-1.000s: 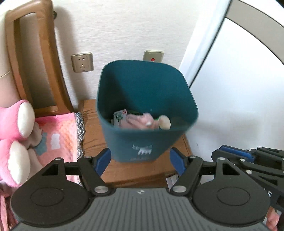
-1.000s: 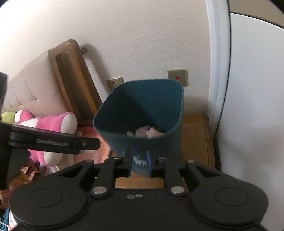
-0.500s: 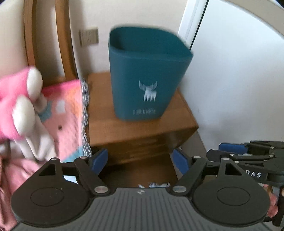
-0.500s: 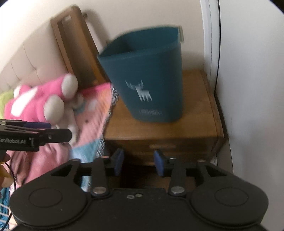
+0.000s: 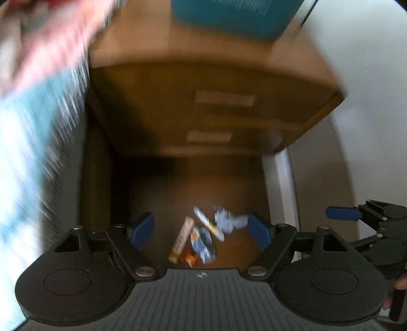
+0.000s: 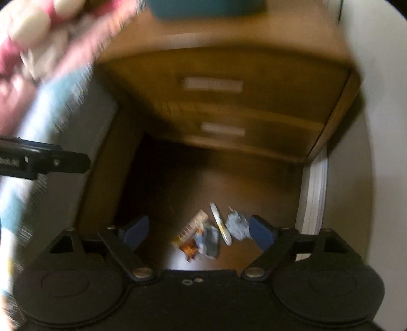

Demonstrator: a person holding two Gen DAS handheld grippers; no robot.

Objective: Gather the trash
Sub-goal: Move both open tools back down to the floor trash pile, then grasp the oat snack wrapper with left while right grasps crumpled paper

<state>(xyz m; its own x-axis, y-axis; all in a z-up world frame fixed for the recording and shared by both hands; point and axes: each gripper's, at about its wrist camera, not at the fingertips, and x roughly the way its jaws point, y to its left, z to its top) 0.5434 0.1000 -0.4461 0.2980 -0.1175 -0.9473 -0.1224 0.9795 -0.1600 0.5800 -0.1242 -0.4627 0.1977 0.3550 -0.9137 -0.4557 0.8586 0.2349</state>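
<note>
On the floor [image 5: 157, 203], litter [image 5: 201, 236] lies between open gripper [image 5: 201, 230] fingers.

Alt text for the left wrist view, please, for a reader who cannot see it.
Blurred by motion, the open left gripper points down at a small pile of wrappers and crumpled paper on the dark floor before a wooden nightstand. A teal bin stands on the nightstand; the right gripper shows at right.

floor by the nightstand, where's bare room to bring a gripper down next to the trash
Bare floor lies left of the trash pile, toward the bed frame, and between the pile and the nightstand. It is crowded on the right: crumpled paper sits near the white trim.
</note>
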